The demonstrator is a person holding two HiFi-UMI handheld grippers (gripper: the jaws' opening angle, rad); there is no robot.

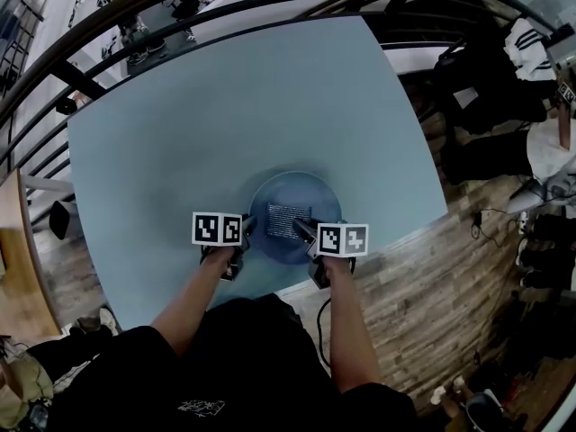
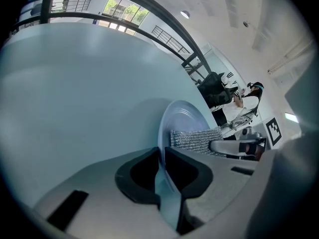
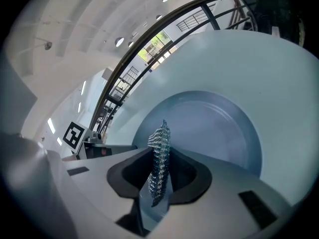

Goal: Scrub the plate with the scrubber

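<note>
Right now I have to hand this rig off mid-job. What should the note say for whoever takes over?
Left gripper: shut on the left rim of the plate, steadying it on the table near the person's edge.
Right gripper: shut on the scrubber, which is over the middle of the plate. Contact with the plate looks likely but is not certain.
Done: both grasps are made and the scrubber is positioned at the plate.
Left: scrub across the plate. The pictures do not show how much has already been scrubbed.
</note>
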